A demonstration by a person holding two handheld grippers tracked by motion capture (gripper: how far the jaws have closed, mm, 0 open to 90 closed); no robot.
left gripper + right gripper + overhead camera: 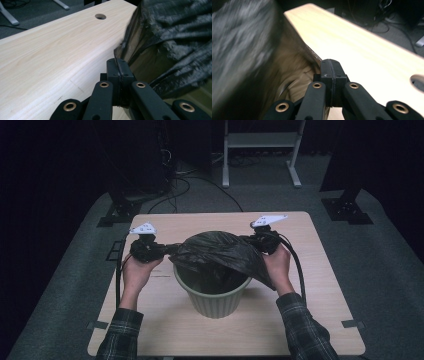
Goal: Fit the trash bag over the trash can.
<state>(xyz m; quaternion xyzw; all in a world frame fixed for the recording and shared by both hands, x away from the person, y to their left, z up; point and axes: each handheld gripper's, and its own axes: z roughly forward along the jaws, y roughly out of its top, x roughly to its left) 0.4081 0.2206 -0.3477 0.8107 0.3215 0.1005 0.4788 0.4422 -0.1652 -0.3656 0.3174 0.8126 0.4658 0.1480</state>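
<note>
A black bin bag (220, 251) is stretched over a pale green ribbed bin (216, 296) standing in the middle of the table. My left gripper (167, 249) holds the bag's left edge, jaws shut on the plastic (119, 63). My right gripper (251, 240) pinches the bag's right edge, jaws closed on it (331, 65). The bag (172, 37) hangs open between the two grippers, its brownish inside showing in both gripper views. Part of the bag drapes down the bin's right side.
The light wooden table (310, 270) has a cable hole (100, 16) near its far edge. Beyond it stand a white metal frame (261, 142), black stands and cables on grey carpet. Bare tabletop lies to either side of the bin.
</note>
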